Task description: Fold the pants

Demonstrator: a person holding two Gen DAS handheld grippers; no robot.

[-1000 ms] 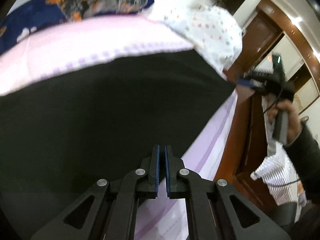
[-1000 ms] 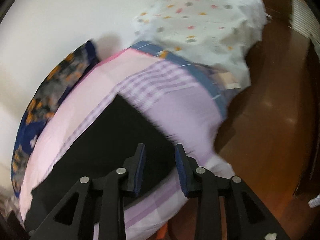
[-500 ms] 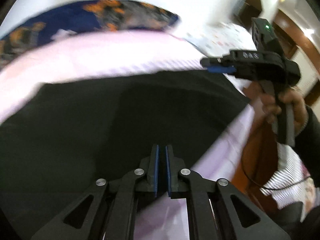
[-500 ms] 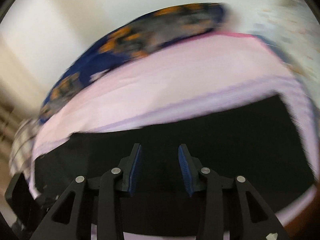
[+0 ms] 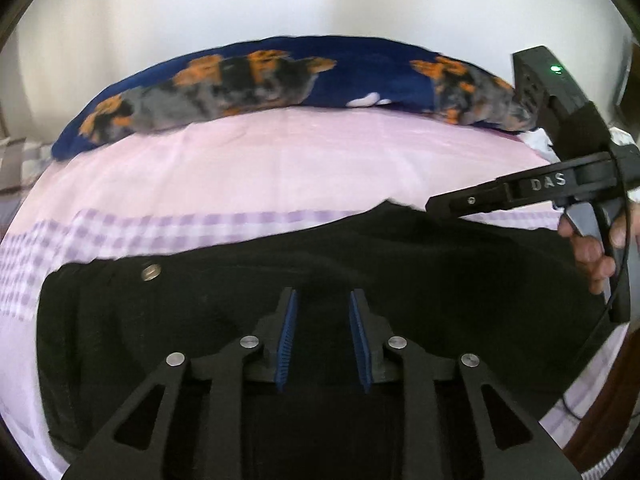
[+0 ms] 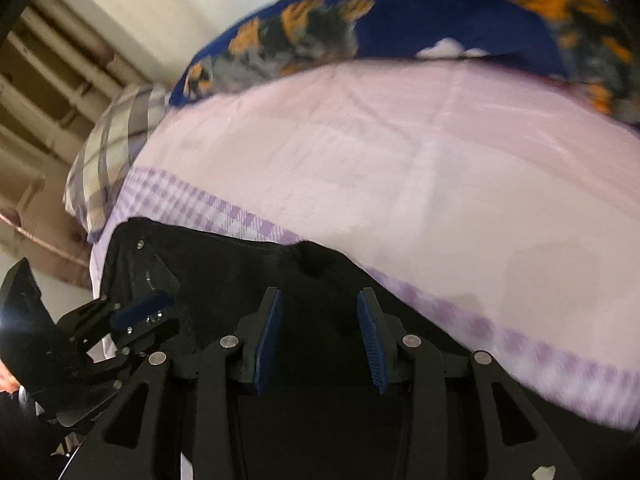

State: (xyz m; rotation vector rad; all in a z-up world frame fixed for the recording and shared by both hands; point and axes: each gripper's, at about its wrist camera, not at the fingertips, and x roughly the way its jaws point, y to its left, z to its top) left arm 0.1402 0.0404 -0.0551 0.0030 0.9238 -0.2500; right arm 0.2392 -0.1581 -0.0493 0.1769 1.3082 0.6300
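Black pants [image 5: 280, 280] lie spread flat across the lower half of the left wrist frame, on a bed with a pink sheet [image 5: 280, 168] bordered by a lilac checked band [image 5: 140, 228]; a metal button [image 5: 151, 272] shows at left of center. Left gripper [image 5: 323, 308] hovers at lower center over the dark cloth, blue pads spread apart, nothing between them. Right gripper [image 5: 436, 203], seen from the side at the right edge of that frame, reaches toward a raised fold at the pants' upper edge; whether it touches is unclear. In the right wrist view, right gripper [image 6: 319, 312] sits at lower center with fingers spread wide above the pants [image 6: 240, 272], holding nothing. A navy pillow with orange and grey print [image 5: 248, 80] runs along the top of the bed. A plaid pillow [image 6: 108, 144] lies at middle left of the right wrist frame.
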